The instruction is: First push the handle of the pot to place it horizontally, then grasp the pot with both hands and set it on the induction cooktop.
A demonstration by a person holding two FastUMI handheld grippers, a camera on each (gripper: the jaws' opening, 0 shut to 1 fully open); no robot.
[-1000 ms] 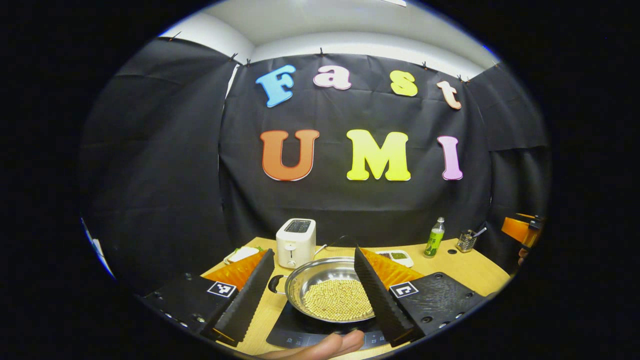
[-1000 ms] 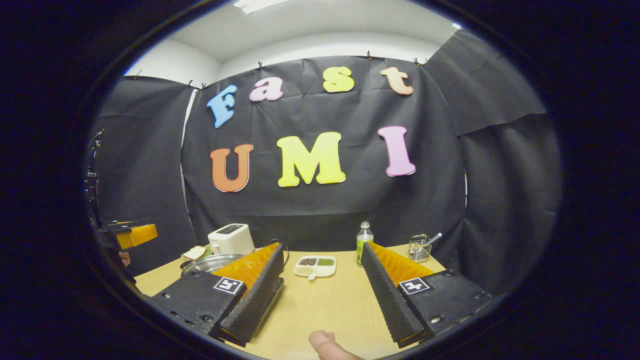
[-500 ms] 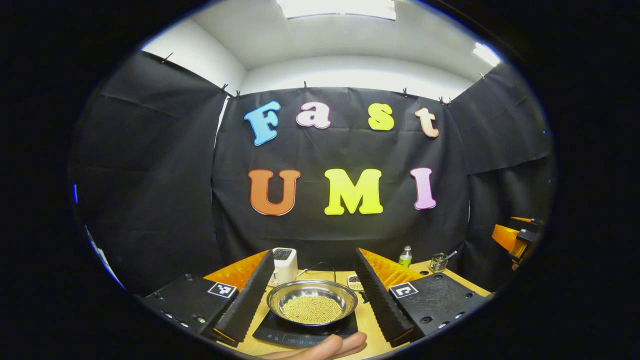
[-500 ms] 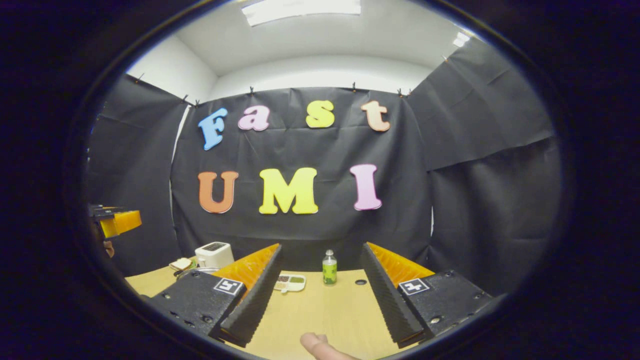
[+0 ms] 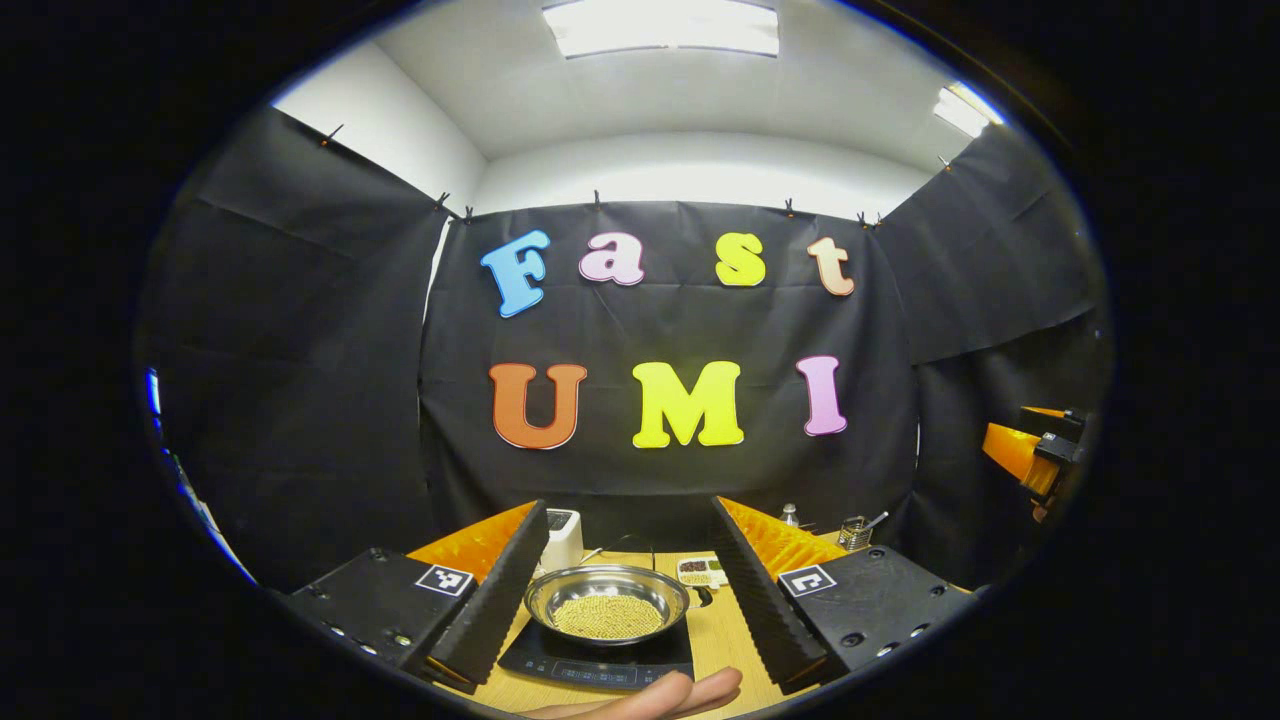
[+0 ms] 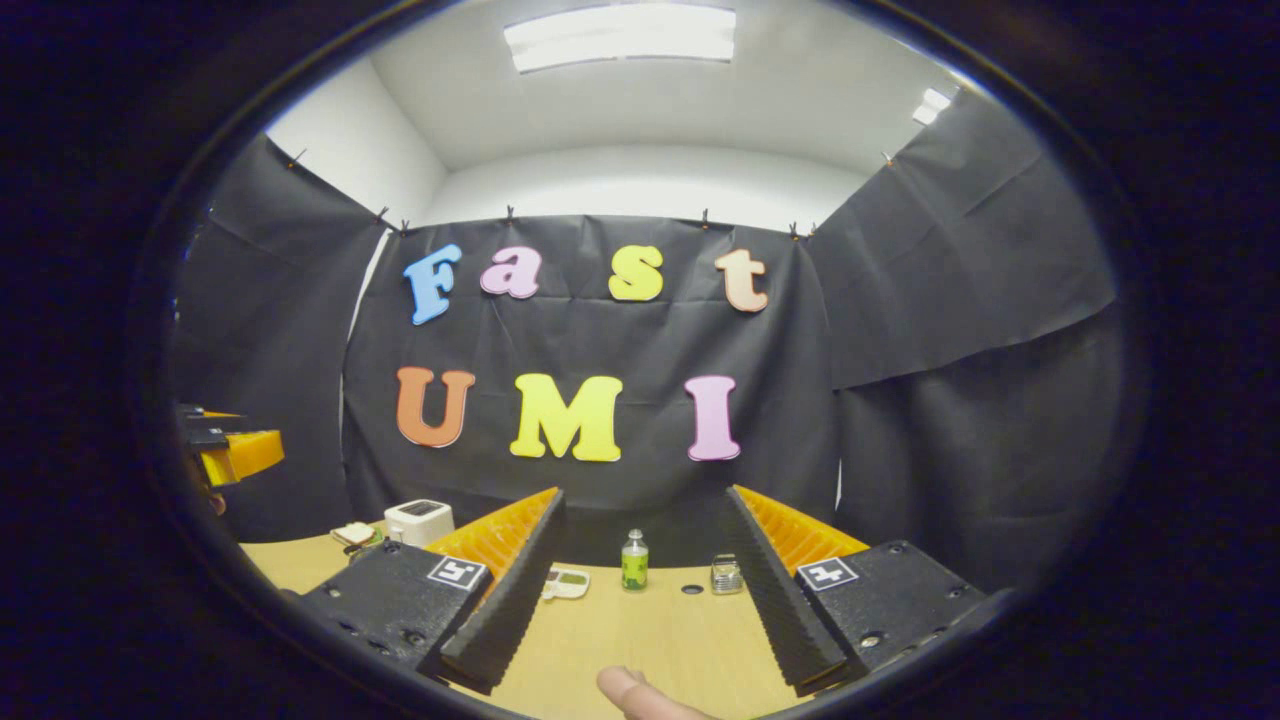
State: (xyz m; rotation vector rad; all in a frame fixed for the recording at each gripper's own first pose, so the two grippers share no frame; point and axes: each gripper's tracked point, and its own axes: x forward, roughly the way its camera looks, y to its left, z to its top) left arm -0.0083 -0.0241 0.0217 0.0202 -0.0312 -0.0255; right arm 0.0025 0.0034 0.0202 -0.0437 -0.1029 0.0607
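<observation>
Pot (image 5: 607, 604) with small yellow grains sits on the black induction cooktop (image 5: 598, 661) at the lower centre of the left gripper view, framed between the wide-spread, empty fingers of the left gripper (image 5: 620, 592), so I judge the placing is done and the grip was released to leave it there. In the right gripper view the right gripper (image 6: 644, 585) is also spread wide with nothing in it, above the bare wooden table (image 6: 650, 640), with a green bottle (image 6: 634, 562) far behind at the centre and a white toaster (image 6: 419, 521) at the lower left.

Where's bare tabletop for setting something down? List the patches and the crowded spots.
Free: the tabletop nearer than the green bottle and divided snack dish.

Crowded: the pot on the induction cooktop, with the toaster behind it.
</observation>
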